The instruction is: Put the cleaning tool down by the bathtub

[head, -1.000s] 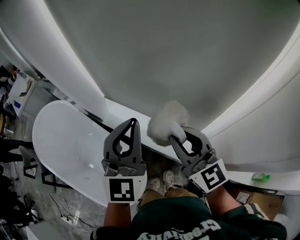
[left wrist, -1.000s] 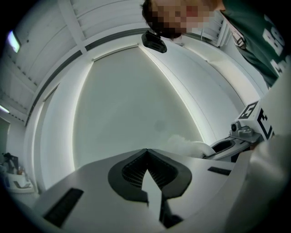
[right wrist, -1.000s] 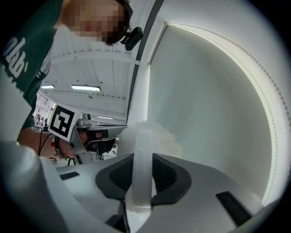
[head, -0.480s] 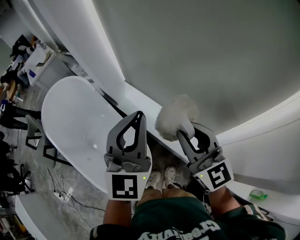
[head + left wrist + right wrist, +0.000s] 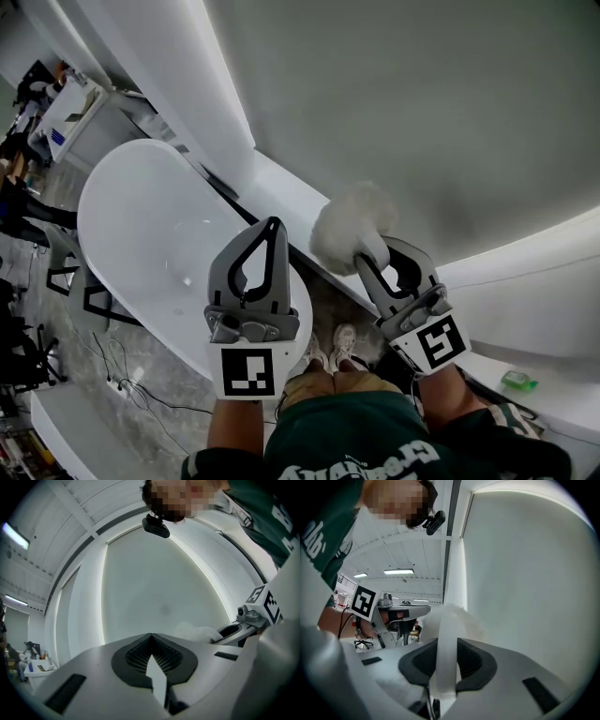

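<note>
Cleaning tool (image 5: 352,225) higher in head view; bathtub (image 5: 141,234) shows more.

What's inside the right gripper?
The right gripper pinches the brush by its white handle. The fluffy head sticks out; the fingers cover the handle's end.

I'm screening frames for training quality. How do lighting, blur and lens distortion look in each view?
Head view: sharp and evenly lit, though the wide lens bends the wall lines. Left gripper view: heavy fisheye, black corners; the shut left gripper looks soft up close. Right gripper view: same dark corners; the cleaning tool clamped in the right gripper blurs near the lens.
</note>
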Tool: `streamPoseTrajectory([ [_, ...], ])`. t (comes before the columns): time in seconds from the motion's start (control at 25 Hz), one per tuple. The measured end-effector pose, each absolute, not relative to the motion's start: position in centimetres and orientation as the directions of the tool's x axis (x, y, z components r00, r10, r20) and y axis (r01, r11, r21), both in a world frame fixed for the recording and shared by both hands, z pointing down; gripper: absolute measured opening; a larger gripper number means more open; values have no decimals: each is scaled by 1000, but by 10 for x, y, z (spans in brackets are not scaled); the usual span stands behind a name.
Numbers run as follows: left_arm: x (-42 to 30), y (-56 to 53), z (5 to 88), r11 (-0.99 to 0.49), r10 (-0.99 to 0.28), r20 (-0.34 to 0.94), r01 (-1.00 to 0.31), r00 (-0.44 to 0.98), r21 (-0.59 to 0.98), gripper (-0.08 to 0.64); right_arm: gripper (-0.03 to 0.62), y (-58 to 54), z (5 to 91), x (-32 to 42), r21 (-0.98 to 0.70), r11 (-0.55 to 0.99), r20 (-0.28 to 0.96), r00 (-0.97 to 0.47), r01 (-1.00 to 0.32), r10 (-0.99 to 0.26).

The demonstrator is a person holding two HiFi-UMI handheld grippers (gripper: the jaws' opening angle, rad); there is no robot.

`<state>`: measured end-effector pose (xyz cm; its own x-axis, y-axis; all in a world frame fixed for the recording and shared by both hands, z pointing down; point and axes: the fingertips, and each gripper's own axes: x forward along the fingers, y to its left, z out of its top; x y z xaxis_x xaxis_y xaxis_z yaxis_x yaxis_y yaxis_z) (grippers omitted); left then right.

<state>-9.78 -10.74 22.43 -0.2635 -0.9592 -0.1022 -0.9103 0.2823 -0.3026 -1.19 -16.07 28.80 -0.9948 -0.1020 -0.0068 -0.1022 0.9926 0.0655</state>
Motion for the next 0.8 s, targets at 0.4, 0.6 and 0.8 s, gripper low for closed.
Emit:
streamPoseTrajectory([
  [0.4,-147,-85,237,282,-958,-118,-922,-260,-264,6,94,-132,291,-56,126,987,26,-995,-95,-99],
  [0.6,-153,-82,231,291,-955,-136,-920,-263,-263,6,94,-125,292,-67,127,989,50,-995,-76,-82],
  [0.8,-166,-87,226,323,-943,-162,-914,-290,-246,6,94,-130,297,-86,121,992,74,-996,-41,-50],
])
